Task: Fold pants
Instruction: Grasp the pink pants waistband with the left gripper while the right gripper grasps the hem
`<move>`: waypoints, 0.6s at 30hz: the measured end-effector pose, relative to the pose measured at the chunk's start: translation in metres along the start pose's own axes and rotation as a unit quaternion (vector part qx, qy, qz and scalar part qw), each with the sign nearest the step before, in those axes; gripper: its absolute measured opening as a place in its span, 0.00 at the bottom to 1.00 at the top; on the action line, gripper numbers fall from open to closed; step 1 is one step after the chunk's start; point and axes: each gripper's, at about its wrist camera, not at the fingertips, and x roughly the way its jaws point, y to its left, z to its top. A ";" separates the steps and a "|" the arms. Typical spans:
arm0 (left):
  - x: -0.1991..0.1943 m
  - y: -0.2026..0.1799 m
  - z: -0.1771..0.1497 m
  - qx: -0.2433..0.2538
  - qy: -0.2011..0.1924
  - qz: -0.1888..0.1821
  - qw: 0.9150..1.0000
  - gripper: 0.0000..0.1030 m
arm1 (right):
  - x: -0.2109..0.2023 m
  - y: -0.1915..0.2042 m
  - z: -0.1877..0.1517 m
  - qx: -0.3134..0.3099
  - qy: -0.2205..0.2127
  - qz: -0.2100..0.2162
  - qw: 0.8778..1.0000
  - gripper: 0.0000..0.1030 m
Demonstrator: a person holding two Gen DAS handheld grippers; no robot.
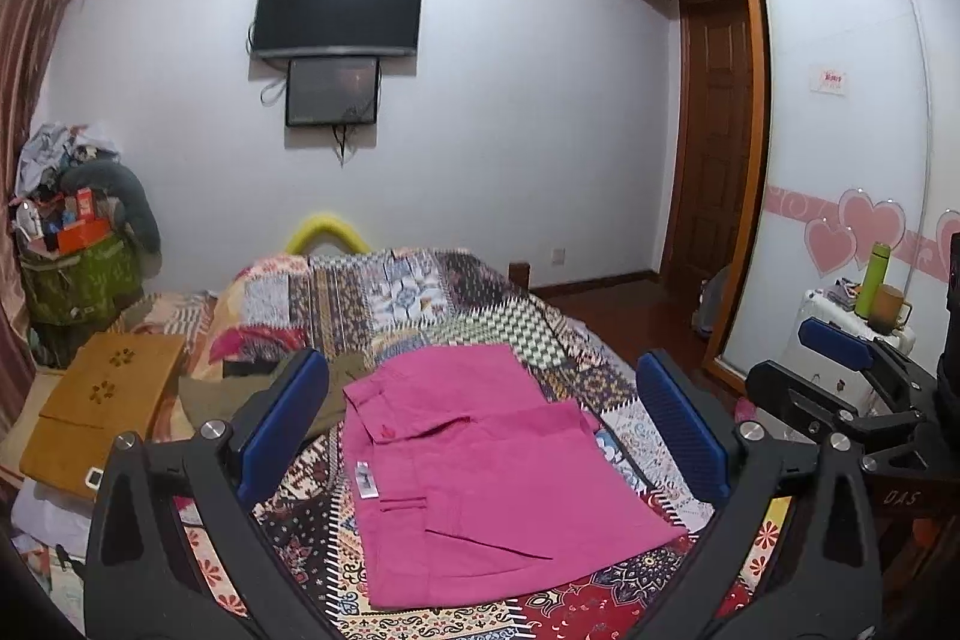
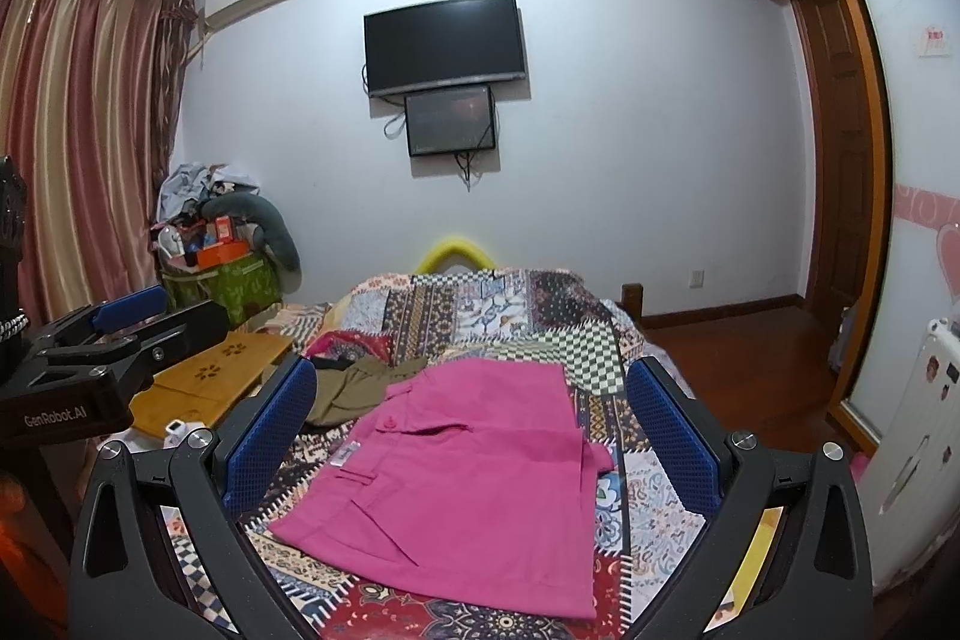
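Pink pants [image 1: 480, 466] lie folded into a flat rectangle on the patchwork bedspread [image 1: 420, 292], with a white label on the left edge. They also show in the right wrist view [image 2: 468, 472]. My left gripper [image 1: 480, 430] is open and empty, held above the pants. My right gripper [image 2: 474, 430] is open and empty, also held above the pants. The right gripper shows at the right edge of the left wrist view [image 1: 840, 370]; the left gripper shows at the left edge of the right wrist view [image 2: 120, 328].
An olive garment [image 2: 360, 388] lies crumpled just behind the pants on the left. A wooden lap table [image 1: 102, 400] sits at the bed's left side. A green bottle and brown mug [image 1: 879, 298] stand on a white case at the right. A wardrobe [image 1: 840, 100] lines the right wall.
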 end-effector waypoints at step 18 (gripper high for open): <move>0.169 0.081 -0.059 -0.040 0.205 0.062 0.976 0.89 | 0.108 -0.067 -0.065 0.039 0.170 -0.014 0.985 1.00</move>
